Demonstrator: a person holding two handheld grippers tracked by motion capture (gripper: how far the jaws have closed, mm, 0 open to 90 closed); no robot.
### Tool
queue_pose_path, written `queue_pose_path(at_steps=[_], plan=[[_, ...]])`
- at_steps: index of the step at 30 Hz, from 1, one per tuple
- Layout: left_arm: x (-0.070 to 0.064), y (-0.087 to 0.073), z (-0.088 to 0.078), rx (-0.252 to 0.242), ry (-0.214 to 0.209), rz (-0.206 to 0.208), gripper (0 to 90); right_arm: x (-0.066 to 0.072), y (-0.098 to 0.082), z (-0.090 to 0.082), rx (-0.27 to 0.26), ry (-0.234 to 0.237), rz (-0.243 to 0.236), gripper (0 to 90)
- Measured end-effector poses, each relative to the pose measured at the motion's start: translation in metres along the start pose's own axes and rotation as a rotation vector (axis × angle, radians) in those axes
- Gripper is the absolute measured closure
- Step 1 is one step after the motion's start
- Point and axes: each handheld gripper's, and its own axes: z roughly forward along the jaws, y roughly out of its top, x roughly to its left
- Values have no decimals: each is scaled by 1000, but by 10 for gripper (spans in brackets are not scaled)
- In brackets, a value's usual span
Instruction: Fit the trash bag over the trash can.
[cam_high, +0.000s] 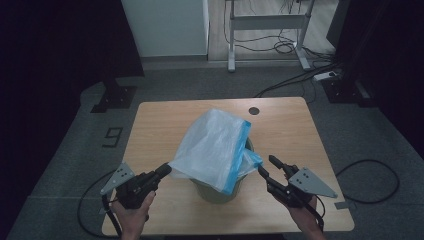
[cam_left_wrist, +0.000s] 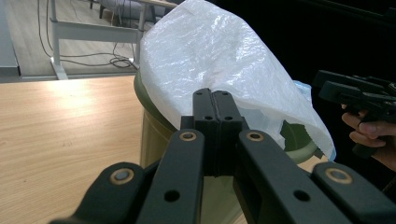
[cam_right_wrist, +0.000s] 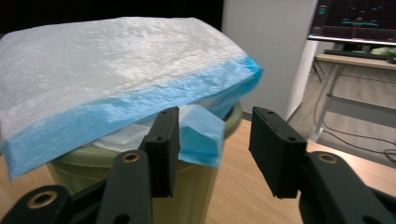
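Both grippers are black, the left gripper and the right gripper. Each carries a grey three-cornered plate and a black cable. Brass-coloured rivets dot the arms.

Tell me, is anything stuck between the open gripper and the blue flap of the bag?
No, nothing visible. The right gripper has open jaws with only air between them, and the blue flap of the plastic bag hangs just ahead, over the green bin.

A "9" marks the floor.
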Motion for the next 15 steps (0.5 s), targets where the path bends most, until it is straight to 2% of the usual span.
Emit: queue_pose_path(at_steps=[2,5,9,11,15], plan=[[0,0,0,1,0,-4,900,0,0,2,3,10,-4,498],[0,-1,1,2,0,-5,900,-5,-2,13,24,72,37,460],[1,-1,1,5,-1,-3,900,-6,-7,21,42,99,61,464],[1,-1,1,3,-1,-4,900,-5,-9,23,45,101,70,485],[1,-1,0,2,0,-4,900,-3,-10,22,38,91,70,662]])
